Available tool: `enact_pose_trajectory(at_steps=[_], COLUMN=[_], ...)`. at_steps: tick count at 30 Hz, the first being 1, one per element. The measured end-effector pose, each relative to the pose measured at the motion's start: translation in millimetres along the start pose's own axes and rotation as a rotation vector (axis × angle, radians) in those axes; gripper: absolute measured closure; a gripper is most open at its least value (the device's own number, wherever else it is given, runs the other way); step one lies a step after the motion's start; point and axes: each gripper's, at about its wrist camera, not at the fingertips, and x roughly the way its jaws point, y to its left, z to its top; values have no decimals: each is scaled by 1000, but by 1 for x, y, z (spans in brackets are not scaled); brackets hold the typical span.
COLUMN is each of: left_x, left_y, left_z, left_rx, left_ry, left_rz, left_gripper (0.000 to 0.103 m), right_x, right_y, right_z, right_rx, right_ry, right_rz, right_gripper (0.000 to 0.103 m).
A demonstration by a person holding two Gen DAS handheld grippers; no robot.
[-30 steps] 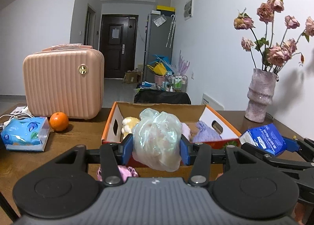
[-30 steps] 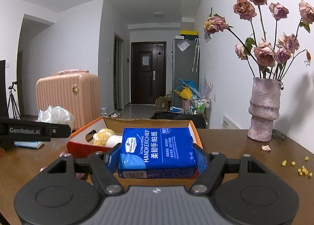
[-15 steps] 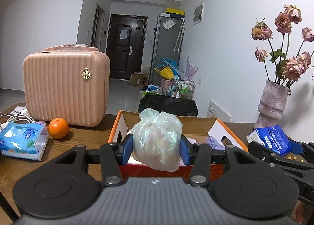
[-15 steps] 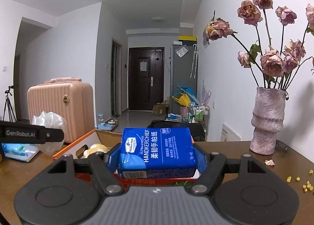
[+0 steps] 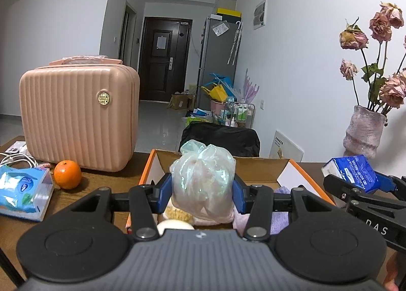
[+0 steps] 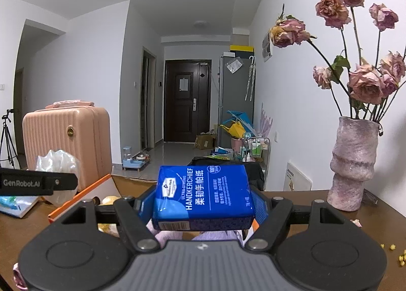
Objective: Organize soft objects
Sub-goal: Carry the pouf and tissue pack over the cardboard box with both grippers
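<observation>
The left tool [image 5: 202, 193] is clamped on a knotted plastic bag [image 5: 203, 179] of pale soft stuff; its blue pads [image 5: 162, 193] press the bag's two sides. The bag hangs over the near part of an open orange-edged box [image 5: 289, 167] that sits on the brown bench [image 5: 101, 181]. Inside the box, under the bag, lie a yellow fuzzy toy [image 5: 177, 213], a pink cloth [image 5: 241, 220] and a purple cloth [image 5: 280, 220].

The right tool [image 6: 203, 211] is clamped on a blue tissue pack [image 6: 203, 195] marked HANDKERCHIEF, gripped by its short ends and held flat, label up. In the right wrist view the pack is above soft pink and purple cloth, with the box's orange edge [image 6: 81, 194] to its left. From the left wrist view the same pack [image 5: 352, 173] shows at the right, just beyond the box's right wall, and the right tool's black arm crosses below it.

On the bench to the left of the box stand a pink ribbed case [image 5: 76, 118], an orange [image 5: 67, 174] just in front of it, and a blue-and-white wipes pack [image 5: 22, 189] nearer the edge. White cables [image 5: 15, 157] lie behind the wipes. At the far right stands a pink vase [image 6: 355, 161] with dried roses [image 6: 365, 85]. Small yellow crumbs [image 6: 392, 247] are scattered on the bench near the vase.
</observation>
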Motion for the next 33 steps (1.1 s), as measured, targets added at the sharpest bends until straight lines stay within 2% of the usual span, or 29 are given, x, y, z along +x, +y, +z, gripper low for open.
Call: enact_pose_trajectory(at_steps=[12,33], left_x=[38,90], left_y=[-3,3], left_z=[11,13], left_rx=[19,40], left_ry=[6,78], left_rz=[2,36], left_gripper=[54,55], right_x=[42,98], right_y=[-1,11], right_z=[6,-2], right_rx=[-30,-107], right_ry=[34,133], right_rz=[-10,-15], right_gripper=[31,31])
